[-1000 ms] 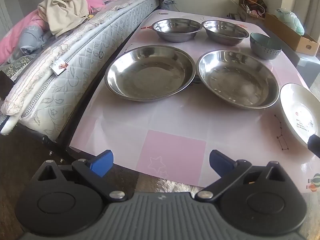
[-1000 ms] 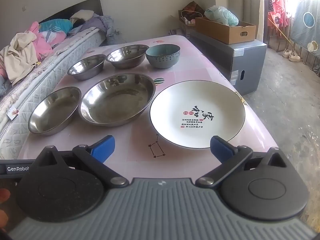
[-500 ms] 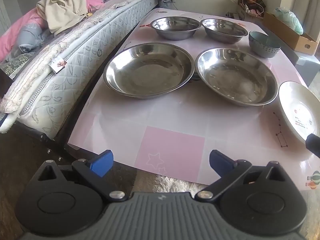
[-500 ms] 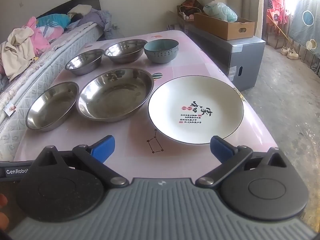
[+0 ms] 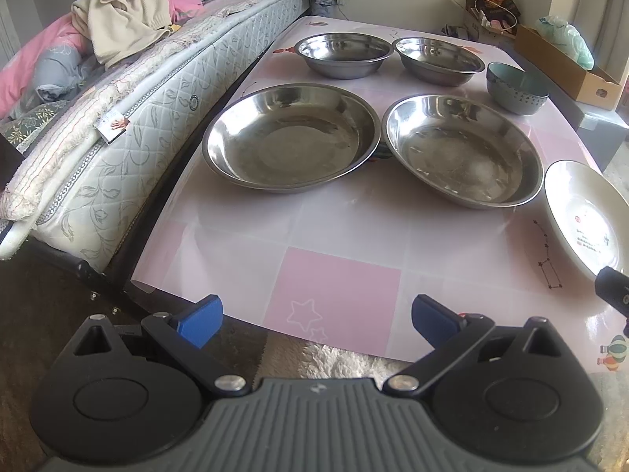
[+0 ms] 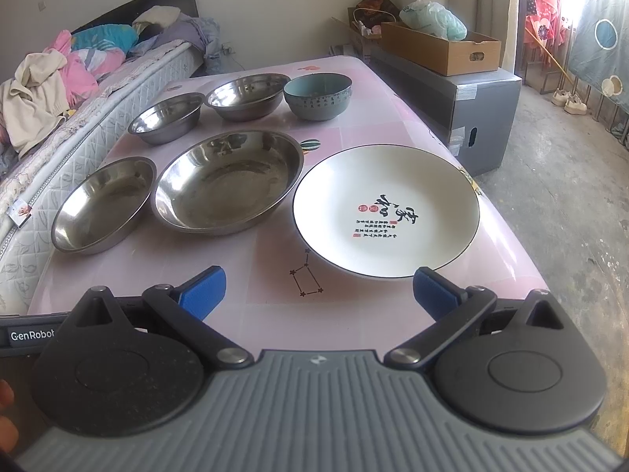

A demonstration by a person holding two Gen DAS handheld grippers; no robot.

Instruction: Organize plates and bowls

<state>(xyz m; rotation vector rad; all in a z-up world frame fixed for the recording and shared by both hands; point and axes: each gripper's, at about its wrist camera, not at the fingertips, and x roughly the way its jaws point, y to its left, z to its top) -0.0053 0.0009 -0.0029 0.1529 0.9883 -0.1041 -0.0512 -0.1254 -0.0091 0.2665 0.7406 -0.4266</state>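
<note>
Left gripper (image 5: 316, 314): blue-padded fingers spread wide with nothing between them, hanging at the bottom of the left wrist frame over the near table edge.
Right gripper (image 6: 319, 289): jaws likewise parted and empty, low in the right wrist frame, the right pad just at the near rim of the white plate; probably lined up for a first pick.
White plate (image 6: 385, 210): glazed ceramic, broad and shallow, dark rim line, black calligraphy with red seals at centre; right of centre in the right wrist frame, alone on the table's right side.
Large steel plates: two deep, round, mirror-bright dishes side by side mid-frame, left one (image 5: 291, 135) and right one (image 5: 462, 149), rims nearly touching.
Small steel bowls: two, (image 5: 344, 53) and (image 5: 438, 59), in the upper centre, behind the large ones.
Teal bowl (image 5: 515, 86): matte ceramic with a patterned band, upper right, ending the back row.
Layout: sorted by size in rows, nothing stacked yet; like shapes look ready to nest.
Table (image 5: 338, 287): glossy pink-and-white checked cover with star prints, slick under metal.
Mattress (image 5: 129, 118): quilted, along the left edge, clothes heaped on it.
Cardboard box (image 6: 440, 49): upper right, on a grey cabinet.
</note>
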